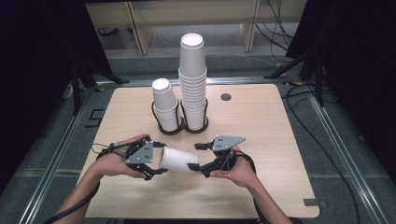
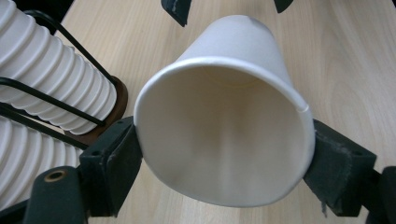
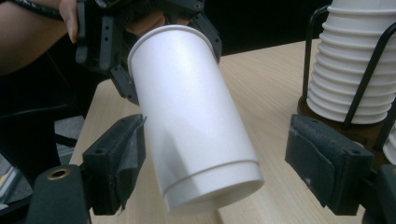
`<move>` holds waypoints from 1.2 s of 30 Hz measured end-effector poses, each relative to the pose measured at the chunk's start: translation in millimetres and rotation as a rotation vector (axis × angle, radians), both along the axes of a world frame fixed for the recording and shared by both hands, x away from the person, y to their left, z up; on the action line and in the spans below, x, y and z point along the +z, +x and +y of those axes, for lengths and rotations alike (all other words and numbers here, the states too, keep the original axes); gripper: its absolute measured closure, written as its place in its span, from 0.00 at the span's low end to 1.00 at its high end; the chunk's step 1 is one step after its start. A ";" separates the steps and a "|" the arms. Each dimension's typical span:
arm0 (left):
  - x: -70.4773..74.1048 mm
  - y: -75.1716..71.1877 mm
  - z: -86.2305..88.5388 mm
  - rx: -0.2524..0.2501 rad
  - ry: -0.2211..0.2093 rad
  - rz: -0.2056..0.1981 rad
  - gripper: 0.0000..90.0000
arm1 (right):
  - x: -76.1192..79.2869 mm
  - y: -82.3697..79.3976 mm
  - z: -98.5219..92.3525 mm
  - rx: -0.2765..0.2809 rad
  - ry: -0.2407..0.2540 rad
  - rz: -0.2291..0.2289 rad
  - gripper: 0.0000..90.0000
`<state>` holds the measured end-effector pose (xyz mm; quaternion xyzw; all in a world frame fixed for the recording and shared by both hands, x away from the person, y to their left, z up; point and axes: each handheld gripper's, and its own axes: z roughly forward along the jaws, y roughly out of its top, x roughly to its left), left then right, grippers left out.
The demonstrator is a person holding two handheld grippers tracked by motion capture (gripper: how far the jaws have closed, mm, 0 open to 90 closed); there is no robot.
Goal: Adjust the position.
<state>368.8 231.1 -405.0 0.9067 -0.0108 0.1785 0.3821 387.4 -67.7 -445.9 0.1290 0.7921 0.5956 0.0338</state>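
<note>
- At lower centre of the high view, a white paper cup lies level above the table, between both grippers.
- Left gripper is clamped on the cup's rim, squeezing it slightly oval.
- Right gripper stands apart around the cup's base, one pad touching and the other clear.
- Upper centre: two cup stacks in a wire holder.

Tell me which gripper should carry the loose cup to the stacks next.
Left. The left gripper already clamps the cup at its rim, while the right gripper stands open around its base.
</note>
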 end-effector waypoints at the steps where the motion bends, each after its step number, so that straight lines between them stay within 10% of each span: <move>1: 2.6 1.1 -0.3 -0.003 0.025 -0.006 0.21 | 0.9 -0.5 0.3 -0.001 -0.009 0.000 0.23; 36: 27.1 11.1 -18.3 -0.058 0.288 -0.002 0.22 | 5.6 -0.7 31.9 0.034 -0.218 -0.051 0.23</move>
